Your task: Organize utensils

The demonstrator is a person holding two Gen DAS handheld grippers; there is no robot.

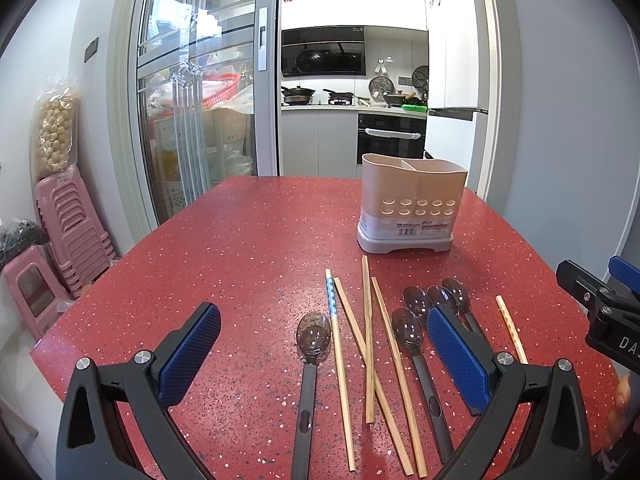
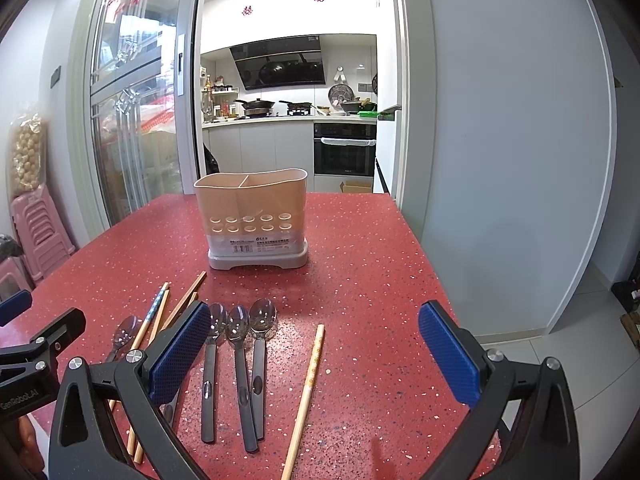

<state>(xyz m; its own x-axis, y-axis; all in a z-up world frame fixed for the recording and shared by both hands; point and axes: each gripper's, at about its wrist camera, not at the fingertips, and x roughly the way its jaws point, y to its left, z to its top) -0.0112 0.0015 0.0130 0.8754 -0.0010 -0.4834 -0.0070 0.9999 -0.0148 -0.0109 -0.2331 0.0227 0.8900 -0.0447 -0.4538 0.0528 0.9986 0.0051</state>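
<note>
Red speckled tabletop point(image 1: 248, 240), kitchen doorway beyond: I hold both grippers low over the near edge, nothing yet sorted. My left gripper point(image 1: 324, 354) is spread wide and empty; my right gripper point(image 2: 314, 350) is likewise released, gripping nothing.

The beige utensil holder point(image 2: 251, 200) stands upright toward the far side of the table, its two compartments empty as far as I can see. Between it and me lie the utensils. Four loose chopsticks point(image 1: 370, 344) lie partly crossed ahead of the left gripper, with a single spoon point(image 1: 312, 340) just left of them, bowl pointing away. A cluster of four spoons point(image 2: 240, 344) lies side by side further right, one half hidden behind my gripper finger, handles toward me. One lone chopstick point(image 2: 308, 392) lies apart on the right.

That lone chopstick sits squarely between my right gripper's open fingers, its long axis running almost straight away from me with a slight rightward lean, so the right hand is the nearer one. I judge a grasp there would need the fingers closing across the stick's width, then a lift forward and left to the holder.
</note>
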